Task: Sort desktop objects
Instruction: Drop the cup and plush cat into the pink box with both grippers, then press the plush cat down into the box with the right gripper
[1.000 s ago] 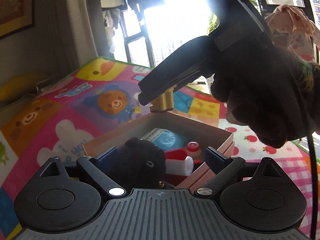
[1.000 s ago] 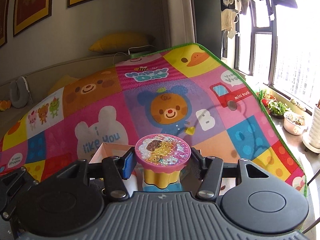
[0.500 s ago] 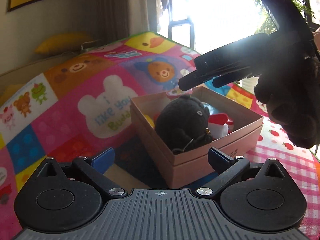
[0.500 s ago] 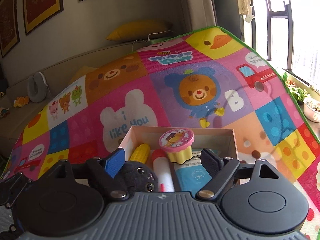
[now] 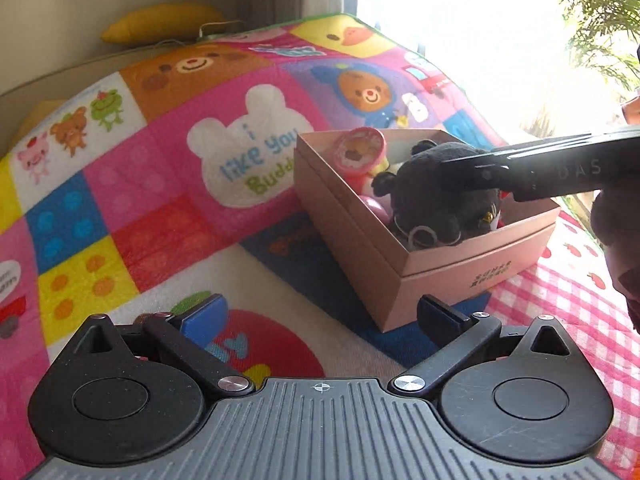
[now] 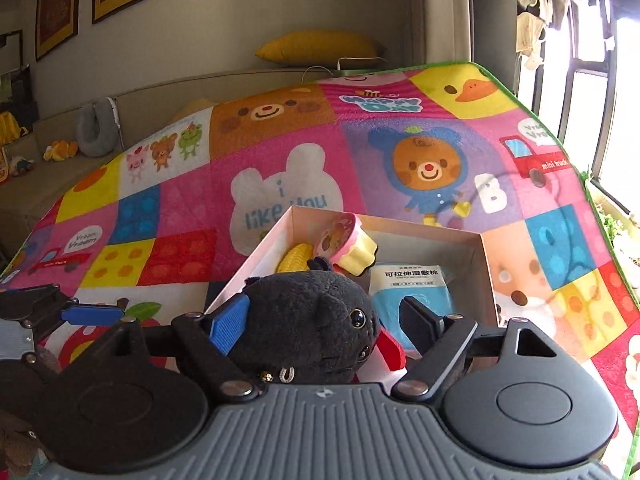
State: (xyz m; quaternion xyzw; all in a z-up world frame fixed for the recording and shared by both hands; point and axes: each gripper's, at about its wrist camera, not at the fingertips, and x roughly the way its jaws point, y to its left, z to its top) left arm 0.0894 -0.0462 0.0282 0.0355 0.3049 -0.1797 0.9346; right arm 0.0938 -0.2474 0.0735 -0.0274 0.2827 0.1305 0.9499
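Observation:
A pink cardboard box sits on the play mat. A black plush toy lies in it. With it are a cupcake toy tipped on its side, a yellow corn toy and a blue pack. My left gripper stands open and empty over the mat, short of the box. My right gripper hangs over the box, its jaws closing with the plush between them. The blue pad is at the plush's side; the black finger stands apart from it.
The colourful play mat covers the whole surface, with a green edge at the right by the window. A red-and-white item lies under the plush. A yellow cushion rests on the ledge behind.
My left gripper let the plush go into the box and drew back. My right gripper released the cupcake toy, which tipped over, and now straddles the plush.

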